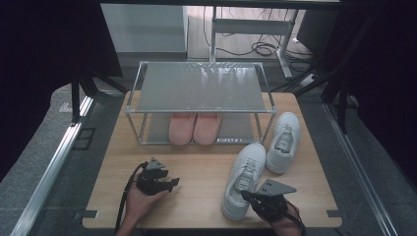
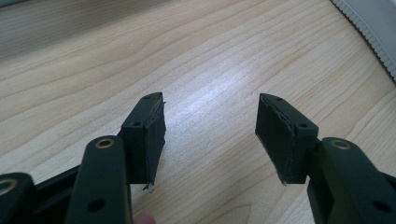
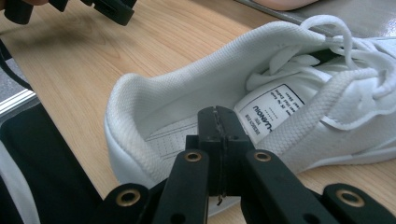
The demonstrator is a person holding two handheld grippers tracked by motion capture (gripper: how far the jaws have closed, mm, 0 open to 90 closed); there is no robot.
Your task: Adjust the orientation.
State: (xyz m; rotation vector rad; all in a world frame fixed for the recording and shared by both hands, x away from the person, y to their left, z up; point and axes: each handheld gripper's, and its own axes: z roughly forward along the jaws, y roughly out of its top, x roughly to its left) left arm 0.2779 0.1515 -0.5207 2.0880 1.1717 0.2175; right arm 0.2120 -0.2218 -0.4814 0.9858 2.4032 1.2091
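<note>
Grip the near sneaker (image 1: 243,179) at its heel collar, in front of the shoe rack (image 1: 199,101); right gripper (image 3: 218,122) jaws pressed together there, left gripper (image 2: 210,133) jaws spread, empty. Lift level, toe toward rack.

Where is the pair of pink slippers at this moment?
In the high view, the pink slippers sit on the lower shelf of the metal rack, left of the farther white sneaker.

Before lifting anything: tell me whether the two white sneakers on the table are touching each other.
Cannot tell. In the high view the near sneaker has its toe right beside the far sneaker, and no gap or contact shows plainly.
</note>
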